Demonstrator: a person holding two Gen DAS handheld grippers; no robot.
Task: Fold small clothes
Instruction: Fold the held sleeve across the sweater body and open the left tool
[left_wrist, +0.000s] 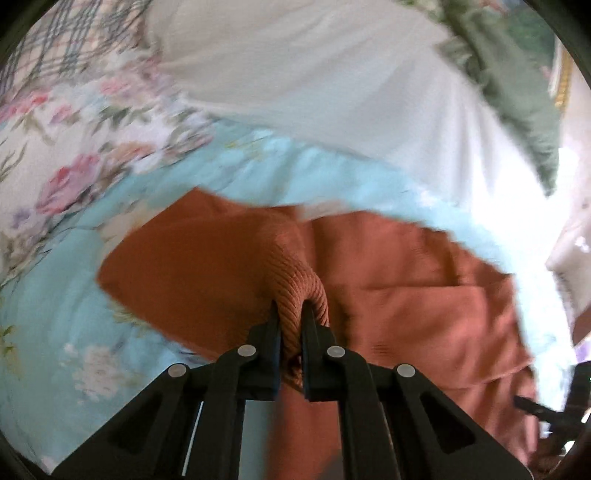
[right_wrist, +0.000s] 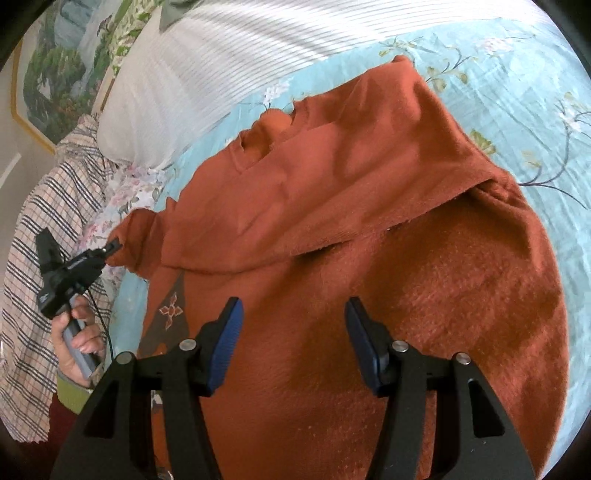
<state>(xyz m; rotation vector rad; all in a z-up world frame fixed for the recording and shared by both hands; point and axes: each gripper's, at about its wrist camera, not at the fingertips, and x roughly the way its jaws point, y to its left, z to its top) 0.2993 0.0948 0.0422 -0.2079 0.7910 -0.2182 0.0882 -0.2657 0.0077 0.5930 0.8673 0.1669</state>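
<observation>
Sweater (right_wrist: 332, 229), rust-orange, lies partly folded on a floral blue bedsheet (right_wrist: 517, 110), its ribbed cuff (left_wrist: 295, 295) pinched in the left gripper (left_wrist: 290, 314), the right gripper (right_wrist: 293, 314) spread above it.

A floral sheet (right_wrist: 517, 96) covered the bed, with a white pillow (right_wrist: 192, 85), plaid cloth (right_wrist: 44, 206) and framed picture (right_wrist: 48, 74) beyond.

Black fingers (right_wrist: 229, 343), blue pads, silver screws, green cuff (right_wrist: 72, 393).

Rust-orange sweater (right_wrist: 369, 258) partly folded; ribbed cuff (left_wrist: 295, 291) raised
</observation>
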